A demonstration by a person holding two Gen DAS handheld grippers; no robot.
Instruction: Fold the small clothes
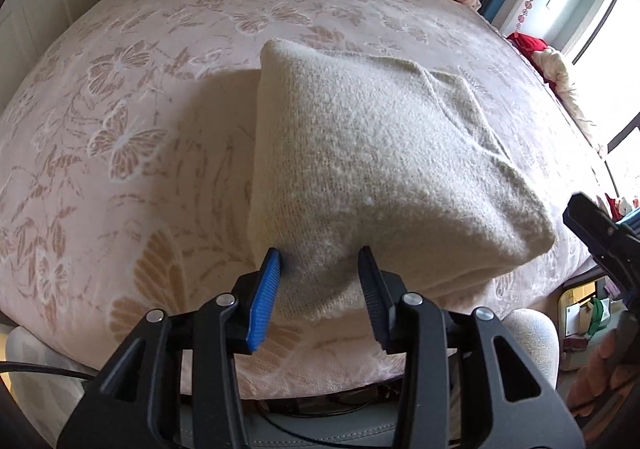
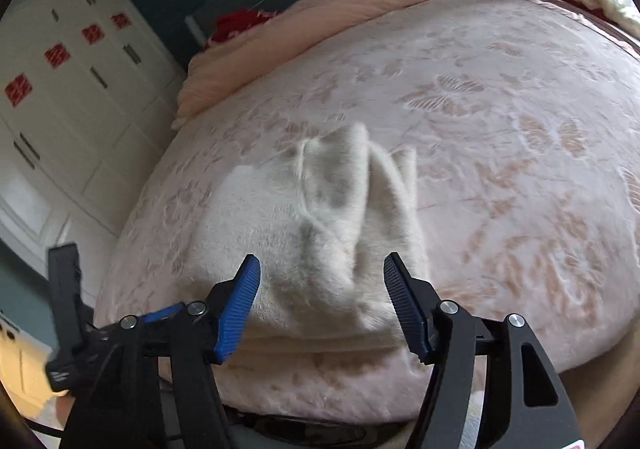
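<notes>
Sweater [image 1: 372,169], cream knit, folded, lies near the bed's [image 1: 120,129] near edge; left gripper [image 1: 320,281] fingers part-spread astride its near corner, pads not visibly pressing, while right gripper [image 2: 320,289] fingers stand wide, released, over its bunched near edge, gripping nothing.

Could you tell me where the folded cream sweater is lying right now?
The cream sweater lies folded on the pink floral bedspread near its front edge, directly ahead of both tongs.

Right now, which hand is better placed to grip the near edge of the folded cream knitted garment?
Left, probably: the left gripper already straddles the folded cream knitted garment at its near corner; the right gripper hangs open.
</notes>
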